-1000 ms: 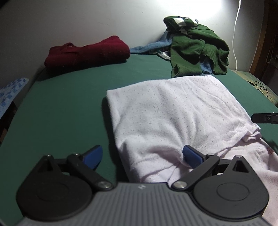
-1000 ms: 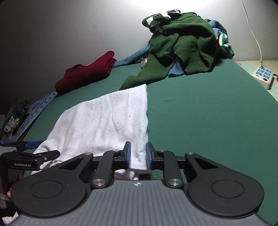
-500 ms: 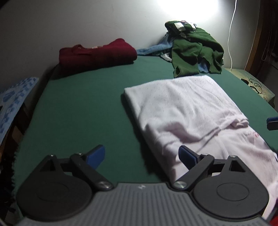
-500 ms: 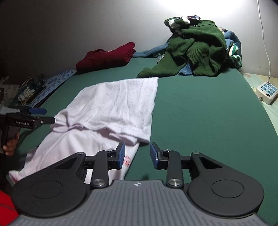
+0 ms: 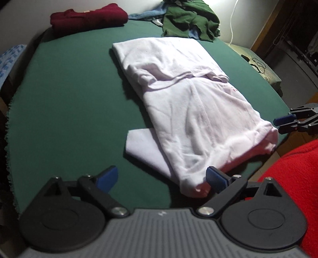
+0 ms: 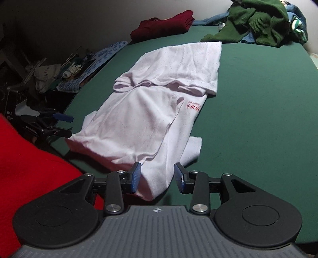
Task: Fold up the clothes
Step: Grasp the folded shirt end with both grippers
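Shirt (image 6: 159, 103) runs lengthwise away from both claws, near hem right at them; right claw (image 6: 157, 177) half-open straddling the hem, left claw (image 5: 162, 178) wide open, both holding nothing.

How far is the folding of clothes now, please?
Done: a dark red garment lies folded at the far edge. In hand: the white T-shirt has its far end folded over once; both the left gripper and right gripper are open at its near end. Left: finishing it, then the green sweater pile.
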Demonstrator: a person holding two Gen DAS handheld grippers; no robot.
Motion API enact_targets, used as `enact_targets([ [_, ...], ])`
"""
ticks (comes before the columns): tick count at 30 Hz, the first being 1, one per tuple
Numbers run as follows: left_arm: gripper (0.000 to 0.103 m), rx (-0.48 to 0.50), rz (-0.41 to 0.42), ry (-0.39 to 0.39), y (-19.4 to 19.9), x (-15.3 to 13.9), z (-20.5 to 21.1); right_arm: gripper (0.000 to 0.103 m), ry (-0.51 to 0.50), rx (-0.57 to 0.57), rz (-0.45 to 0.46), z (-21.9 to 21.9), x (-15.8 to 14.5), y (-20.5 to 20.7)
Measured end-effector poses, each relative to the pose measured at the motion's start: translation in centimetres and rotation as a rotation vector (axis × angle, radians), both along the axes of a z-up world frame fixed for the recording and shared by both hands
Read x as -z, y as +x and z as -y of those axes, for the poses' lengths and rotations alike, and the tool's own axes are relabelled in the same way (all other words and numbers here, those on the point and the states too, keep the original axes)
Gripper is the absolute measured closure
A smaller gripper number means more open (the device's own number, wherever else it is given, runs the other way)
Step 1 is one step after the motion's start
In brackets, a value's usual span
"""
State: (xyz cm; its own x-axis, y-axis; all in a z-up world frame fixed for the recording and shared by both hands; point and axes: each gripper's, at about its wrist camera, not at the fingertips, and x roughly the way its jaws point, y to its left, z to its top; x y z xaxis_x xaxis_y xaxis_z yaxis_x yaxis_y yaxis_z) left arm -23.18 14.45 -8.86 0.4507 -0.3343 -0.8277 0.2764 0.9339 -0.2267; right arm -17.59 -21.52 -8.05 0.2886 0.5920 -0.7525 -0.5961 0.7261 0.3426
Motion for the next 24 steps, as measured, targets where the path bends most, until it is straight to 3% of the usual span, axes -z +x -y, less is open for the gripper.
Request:
enact_targets([
  [4, 0.007, 0.097, -0.030, -0.007, -0.5, 0.2, 1.8, 0.054, -0.039, -0.057, -0.014, -1.0, 0.6, -1.1],
  [8, 0.009, 0.102, -0.035, -0.003, -0.2, 0.6, 2.6, 0.051, -0.038, -0.019, -0.031, -1.5, 1.7, -1.4],
  [11, 0.021, 0.087, -0.065, 0.002, 0.5, 1.5, 2.9, 0.048, -0.036, 0.013, -0.016, -1.3, 2.1, -1.8],
  [17, 0.027, 0.104, 0.029, 0.070, -0.3, 1.7, 4.5, 0.048, 0.000, 0.068, 0.014, -1.2, 2.4, -2.0],
  [19, 0.034, 0.107, 0.054, 0.075, -0.5, 1.7, 4.7, 0.050, 0.021, 0.089, 0.030, -1.6, 2.7, -2.1],
  [21, 0.055, 0.118, 0.079, 0.074, -0.9, 1.7, 4.8, 0.063, 0.031, 0.103, 0.041, -2.0, 2.8, -2.2],
  [22, 0.058, 0.120, 0.084, 0.067, -1.0, 1.6, 4.8, 0.071, 0.031, 0.100, 0.039, -2.0, 2.9, -2.2],
  [24, 0.071, 0.093, 0.080, 0.034, -0.7, 1.4, 4.4, 0.077, 0.047, 0.109, 0.012, -1.7, 2.9, -1.9],
])
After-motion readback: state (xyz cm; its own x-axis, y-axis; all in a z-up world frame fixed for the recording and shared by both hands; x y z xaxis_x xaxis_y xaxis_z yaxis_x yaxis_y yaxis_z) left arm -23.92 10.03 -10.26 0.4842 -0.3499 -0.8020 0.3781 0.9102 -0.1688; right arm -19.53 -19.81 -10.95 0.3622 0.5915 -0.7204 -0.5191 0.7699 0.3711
